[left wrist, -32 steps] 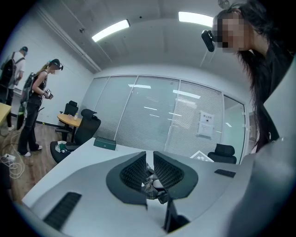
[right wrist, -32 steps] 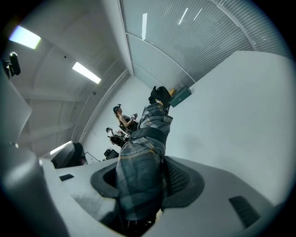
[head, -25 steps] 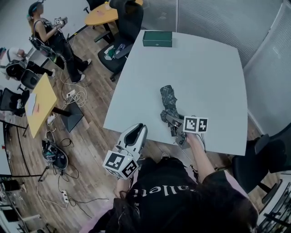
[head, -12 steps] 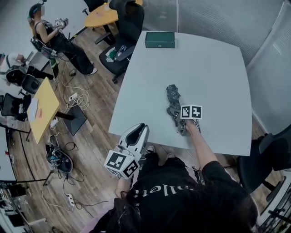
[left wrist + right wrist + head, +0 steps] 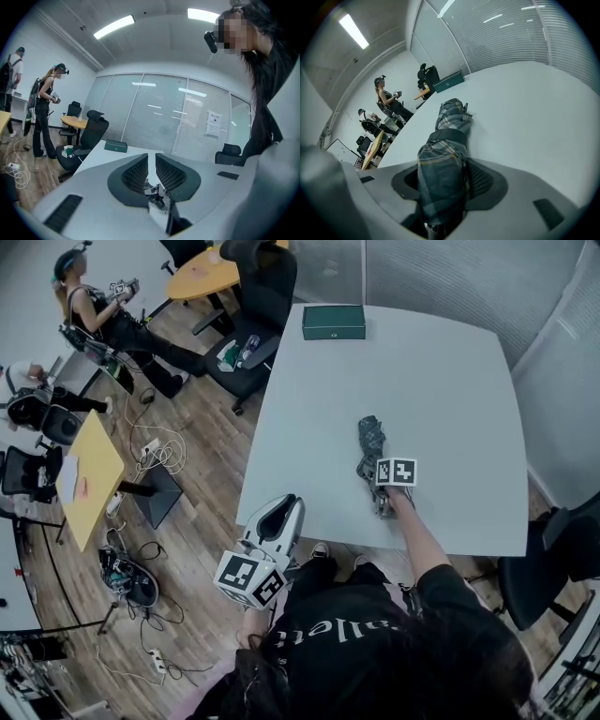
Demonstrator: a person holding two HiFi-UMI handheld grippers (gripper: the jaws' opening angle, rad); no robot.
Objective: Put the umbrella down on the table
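The folded grey plaid umbrella lies lengthwise on the white table, near its front edge. My right gripper reaches down onto its near end. In the right gripper view the umbrella fills the space between the dark pads, and its far end rests on the table. The jaws are opening with the umbrella still between them. My left gripper hangs off the table's front left edge, shut with nothing in it; in its own view the left gripper shows only a thin slit.
A green box sits at the table's far edge. A black office chair stands at the far left corner, another chair at the right. A person, yellow tables and floor cables are to the left.
My right gripper has come down with the umbrella, which now lies flatter on the table. The left gripper sits at about the same spot in the picture.
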